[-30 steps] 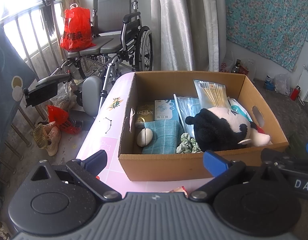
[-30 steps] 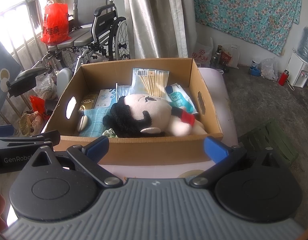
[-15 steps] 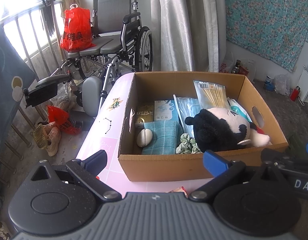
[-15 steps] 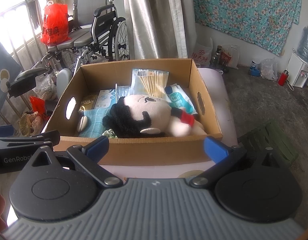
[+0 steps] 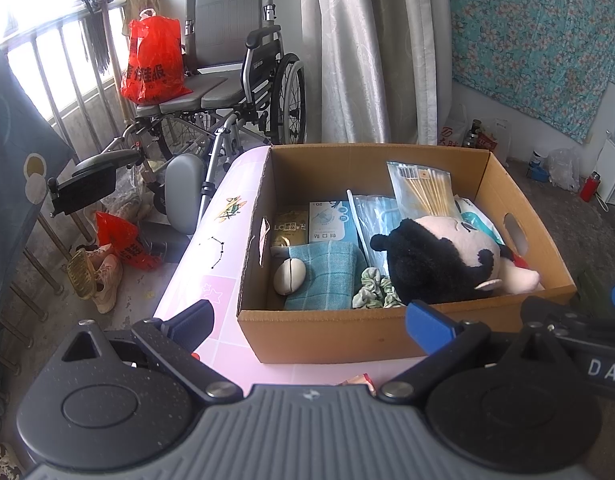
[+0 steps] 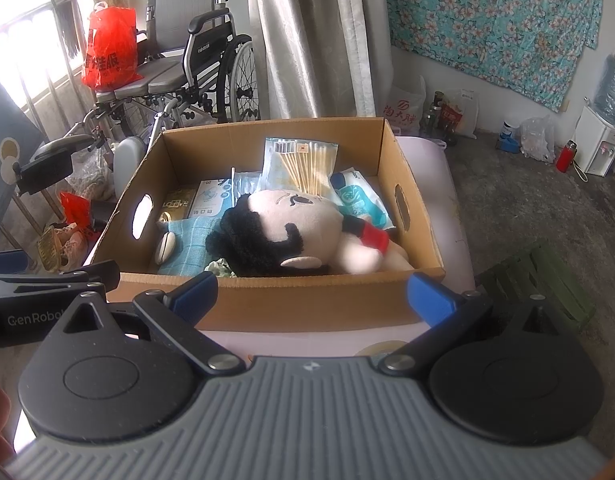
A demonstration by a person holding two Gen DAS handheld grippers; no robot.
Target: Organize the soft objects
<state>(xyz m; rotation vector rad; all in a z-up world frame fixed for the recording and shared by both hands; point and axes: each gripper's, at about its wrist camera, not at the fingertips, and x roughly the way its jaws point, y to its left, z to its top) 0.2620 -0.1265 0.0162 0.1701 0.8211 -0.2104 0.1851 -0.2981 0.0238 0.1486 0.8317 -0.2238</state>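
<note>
We hold the left gripper (image 5: 309, 322) and the right gripper (image 6: 311, 294) side by side just short of the cardboard box (image 5: 347, 332) on the pink tabletop (image 5: 223, 216), both sets of jaws spread wide and empty, which we judge keeps either free to reach in. The plush doll (image 6: 291, 236) lies along the box's near wall, on top, easiest to take. The teal cloth (image 5: 321, 274) and green scrunchie (image 5: 373, 292) sit lower beside it, among packets we would leave alone.
</note>
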